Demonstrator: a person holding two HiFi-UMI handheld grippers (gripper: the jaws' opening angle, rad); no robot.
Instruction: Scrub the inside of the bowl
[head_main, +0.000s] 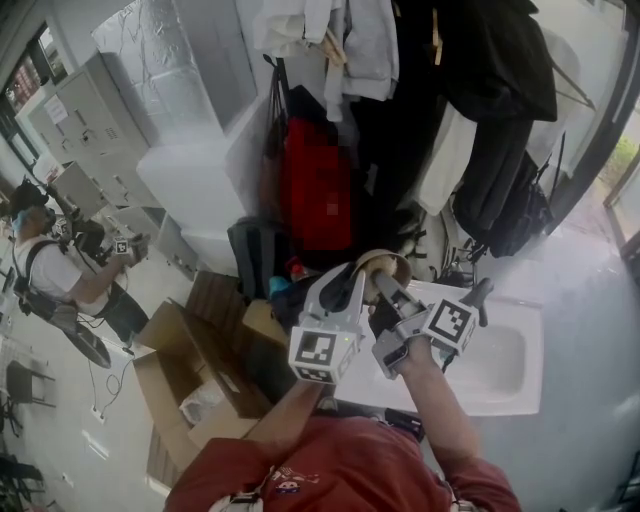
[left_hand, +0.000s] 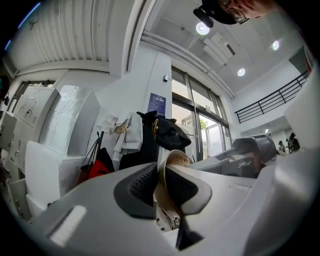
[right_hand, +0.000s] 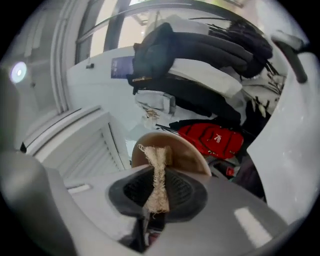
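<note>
Bowl: my tan bowl (head_main: 386, 264) is up in the air in front of me, above the near left corner of the white sink (head_main: 512, 372), tipped on its side with its opening turned toward my right gripper.
Left gripper: my left gripper (head_main: 352, 280) has its jaws narrowed onto the bowl's rim, one pad on the outside of the wall and the other inside (the left gripper view shows the wall sandwiched between the two ribbed pads).
Right gripper: my right gripper (head_main: 388, 288) is clamped on a frayed beige scrubbing cloth (right_hand: 157, 176), which stands up between the pads as a strip.
Cloth and bowl: the cloth's free upper end reaches the bowl (right_hand: 186, 153); from the left gripper view I can see fibrous material sitting in the bowl's (left_hand: 174, 161) mouth.
Sink: it sits in a pale counter (head_main: 590, 420) to my right.
Behind the bowl: a red bag (head_main: 316, 190) hangs among dark and white clothing.
Floor at my left: open cardboard boxes (head_main: 192, 362), and further off another person (head_main: 62, 272) holding a similar rig.
</note>
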